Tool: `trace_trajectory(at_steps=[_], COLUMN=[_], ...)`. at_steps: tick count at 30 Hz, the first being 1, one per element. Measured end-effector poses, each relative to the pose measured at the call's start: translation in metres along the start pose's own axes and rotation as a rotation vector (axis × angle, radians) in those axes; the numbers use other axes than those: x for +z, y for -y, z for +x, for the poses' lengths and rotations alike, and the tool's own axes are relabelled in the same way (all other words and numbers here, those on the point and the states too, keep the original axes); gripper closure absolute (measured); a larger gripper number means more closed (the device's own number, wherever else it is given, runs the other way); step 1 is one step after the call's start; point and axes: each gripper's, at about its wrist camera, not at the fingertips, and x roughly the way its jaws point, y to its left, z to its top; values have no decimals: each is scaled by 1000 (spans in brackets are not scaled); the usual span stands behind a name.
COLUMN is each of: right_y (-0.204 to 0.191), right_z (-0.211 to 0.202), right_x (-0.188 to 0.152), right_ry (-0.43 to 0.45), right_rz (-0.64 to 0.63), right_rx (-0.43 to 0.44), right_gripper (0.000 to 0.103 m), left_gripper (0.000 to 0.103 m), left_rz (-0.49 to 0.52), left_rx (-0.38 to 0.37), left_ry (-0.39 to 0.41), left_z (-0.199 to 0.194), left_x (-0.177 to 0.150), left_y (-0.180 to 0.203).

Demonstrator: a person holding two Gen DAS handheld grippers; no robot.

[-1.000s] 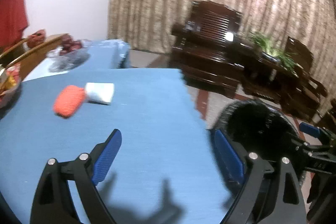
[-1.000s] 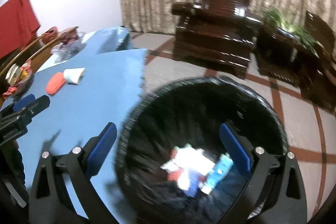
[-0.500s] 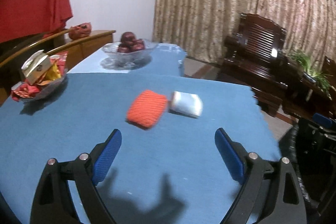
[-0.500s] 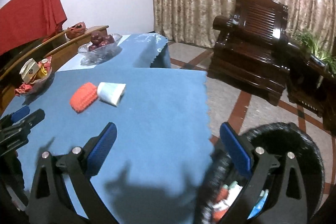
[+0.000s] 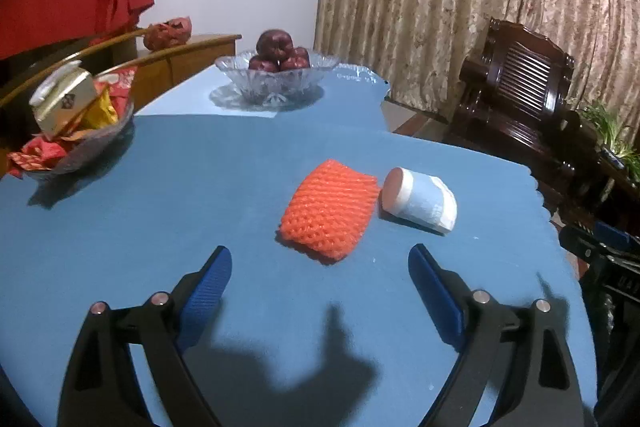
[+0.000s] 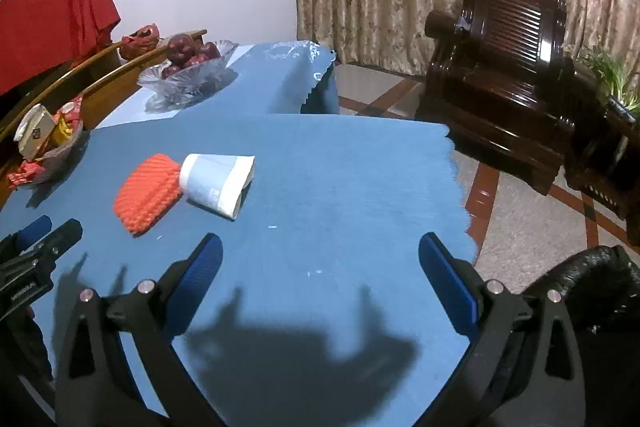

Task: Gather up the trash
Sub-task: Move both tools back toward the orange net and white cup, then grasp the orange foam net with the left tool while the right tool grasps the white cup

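Observation:
An orange foam fruit net [image 5: 330, 211] lies on the blue tablecloth [image 5: 160, 207], touching a white paper cup [image 5: 420, 201] on its side to its right. My left gripper [image 5: 320, 285] is open and empty just in front of the net. My right gripper [image 6: 320, 273] is open and empty over the cloth, right of the net [image 6: 148, 193] and cup [image 6: 216, 183]. The black bin [image 6: 592, 291] stands on the floor at the lower right of the right wrist view. The left gripper also shows at the left edge of the right wrist view [image 6: 36, 239].
A glass bowl of dark red fruit [image 5: 278, 75] stands at the far end of the table. A glass dish of wrapped snacks [image 5: 76, 135] stands at the left. Dark wooden armchairs [image 6: 504, 67] and a potted plant [image 6: 612, 75] stand on the floor to the right.
Both grippers have swung left, from over the bin to over the table. The net and cup are now closer and more central. Both grippers stay open.

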Motion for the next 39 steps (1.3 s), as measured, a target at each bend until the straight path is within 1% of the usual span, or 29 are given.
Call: trace_trajectory(at_steps=[5, 12, 15, 17, 18, 20, 22, 25, 28, 30, 33, 36, 39], right_y=[-4, -5, -9, -13, -14, -19, -24, -36, -48, -58, -74, -88, -99], right_z=[27, 49, 56, 61, 62, 66, 69, 74, 79, 82, 91, 103, 115], right_x=[5, 10, 12, 14, 15, 17, 20, 23, 27, 28, 31, 34, 37], right_ry=[-18, -28, -29, -29, -29, -27, -27, -29, -30, -33, -42, -51, -63], right_rz=[4, -1, -13, -19, -20, -22, -25, -32, -40, -40, -37, -36, -28], right_rx=[-13, -13, -11, -6, -5, 0, 4, 19, 38, 51, 65, 57, 39], right_gripper=[7, 7, 7, 7, 7, 7, 7, 7, 7, 7, 7, 7, 7], left_gripper=[16, 16, 17, 26, 34, 40, 64, 73, 77, 78, 78, 79, 79], left_rz=[2, 24, 14, 16, 15, 5, -16, -40, -46, -45, -57, -60, -62], left_rx=[-2, -9, -19, -30, -37, -58, -92, -91, -65, -31, -5, 24, 31], left_ry=[-39, -97, -131, -162, -171, -176, -177, -162, -127, -104, -93, -84, -81], left_z=[35, 77, 92, 102, 105, 110, 110, 106, 98, 92, 90, 87, 88], left_x=[3, 10, 10, 10, 10, 9, 9, 8, 9, 11, 12, 11, 11], left_y=[-3, 1, 1, 1, 1, 0, -2, -9, -20, -30, -45, -55, -61])
